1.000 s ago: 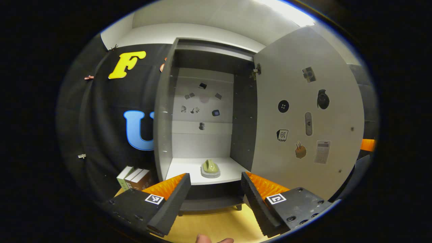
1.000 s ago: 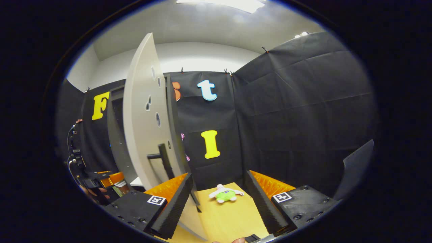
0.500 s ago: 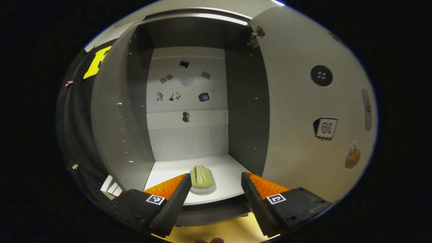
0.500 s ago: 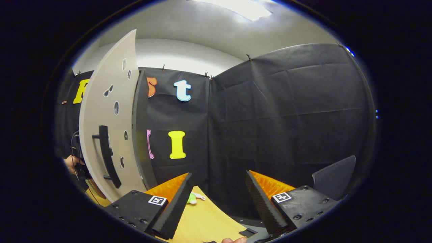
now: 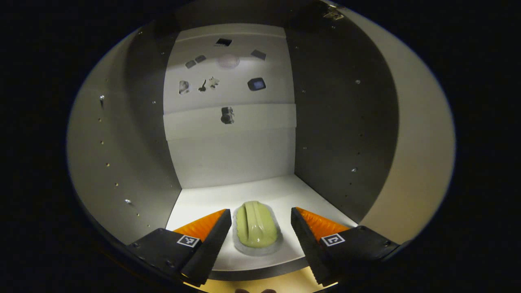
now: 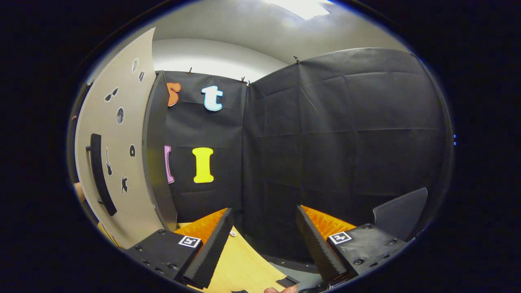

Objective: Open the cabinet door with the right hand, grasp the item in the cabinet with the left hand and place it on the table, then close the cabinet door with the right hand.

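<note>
In the left gripper view I look into the open cabinet. A pale green rounded item (image 5: pixel 256 225) on a grey base lies near the front of the white shelf (image 5: pixel 293 193). My left gripper (image 5: pixel 260 238) is open, one finger on each side of the item with gaps on both sides. In the right gripper view the cabinet door (image 6: pixel 122 154) stands swung open at the left, its black handle (image 6: pixel 99 175) facing me. My right gripper (image 6: pixel 262 240) is open and holds nothing, away from the door, over the wooden table (image 6: pixel 244 266).
Grey cabinet side walls (image 5: pixel 130 134) stand close on both sides of the left gripper, and small stickers dot the back panel (image 5: pixel 228 85). A dark chair back (image 6: pixel 401 215) stands at the right in the right gripper view. Black cloth walls surround the table.
The left gripper has pushed forward into the cabinet until its fingers straddle the green item. The right gripper has swung right, away from the door; the green toy has slid behind its left finger.
</note>
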Demonstrator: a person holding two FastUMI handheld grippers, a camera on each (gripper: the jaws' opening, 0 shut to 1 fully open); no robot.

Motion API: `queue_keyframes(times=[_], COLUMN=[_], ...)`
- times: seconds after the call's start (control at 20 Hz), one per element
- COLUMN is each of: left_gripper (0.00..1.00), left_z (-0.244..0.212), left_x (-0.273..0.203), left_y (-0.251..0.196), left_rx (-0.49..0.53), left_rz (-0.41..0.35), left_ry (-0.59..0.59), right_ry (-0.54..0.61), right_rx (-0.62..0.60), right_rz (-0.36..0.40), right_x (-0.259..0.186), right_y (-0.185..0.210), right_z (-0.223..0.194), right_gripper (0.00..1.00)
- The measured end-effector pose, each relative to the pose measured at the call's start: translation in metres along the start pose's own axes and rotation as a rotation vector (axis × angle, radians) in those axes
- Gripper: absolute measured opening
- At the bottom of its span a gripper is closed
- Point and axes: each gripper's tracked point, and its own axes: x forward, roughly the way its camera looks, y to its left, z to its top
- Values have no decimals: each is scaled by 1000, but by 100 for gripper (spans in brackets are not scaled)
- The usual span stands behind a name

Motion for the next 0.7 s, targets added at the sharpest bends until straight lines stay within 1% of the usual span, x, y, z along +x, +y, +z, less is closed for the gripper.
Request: queue_keyframes(times=[0.1,0.2,0.3,0.4,0.45,0.55,0.7], left_gripper=[92,88,72,42,32,27,20], left_z=[-5,-11,-18,-19,-20,-20,-17], left_x=[14,26,35,37,42,44,44], left_y=[4,2,7,8,6,7,9], left_rx=[20,42,70,66,74,100,66], left_rz=[8,0,27,41,23,4,2], left_ry=[22,43,71,83,75,75,50], right_ry=[18,36,54,68,72,77,85], right_rx=[-7,-9,-8,-16,-24,-41,-61], right_rz=[-6,-14,-15,-12,-9,-2,11], right_x=[6,10,13,16,16,17,20], right_y=[-4,-5,-7,-8,-7,-4,8], right_z=[-6,-11,-17,-21,-24,-26,-28], right_gripper=[98,98,97,98,98,98,98])
